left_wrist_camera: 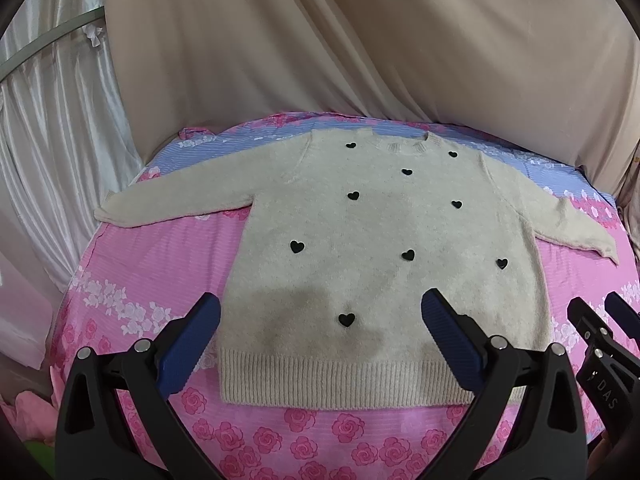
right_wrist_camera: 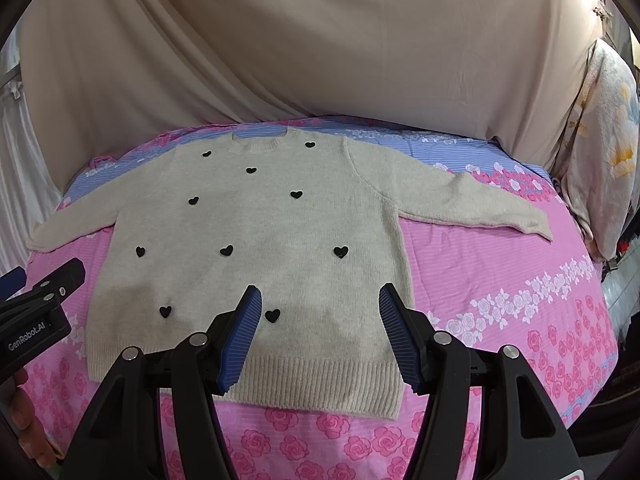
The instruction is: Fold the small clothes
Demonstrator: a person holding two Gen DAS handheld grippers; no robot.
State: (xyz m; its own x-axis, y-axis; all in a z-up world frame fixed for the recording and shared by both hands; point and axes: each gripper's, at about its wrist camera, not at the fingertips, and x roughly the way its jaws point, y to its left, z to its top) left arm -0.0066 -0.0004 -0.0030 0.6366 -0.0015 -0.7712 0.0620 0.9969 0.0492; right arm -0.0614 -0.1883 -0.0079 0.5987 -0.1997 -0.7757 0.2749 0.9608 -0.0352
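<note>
A small beige knit sweater [left_wrist_camera: 380, 232] with black hearts lies flat, face up, sleeves spread, on a pink floral bedsheet [left_wrist_camera: 312, 432]. It also shows in the right wrist view [right_wrist_camera: 256, 224]. My left gripper [left_wrist_camera: 320, 308] is open and empty, hovering above the sweater's hem at its left half. My right gripper [right_wrist_camera: 320, 300] is open and empty above the hem's right half. The right gripper shows at the right edge of the left wrist view [left_wrist_camera: 600, 328]. The left gripper shows at the left edge of the right wrist view [right_wrist_camera: 36, 300].
The bedsheet [right_wrist_camera: 500, 280] turns blue near the far edge. A beige cloth backdrop [left_wrist_camera: 360, 40] hangs behind the bed. White satin curtains [left_wrist_camera: 52, 120] hang at left. A floral blanket [right_wrist_camera: 604, 152] hangs at right.
</note>
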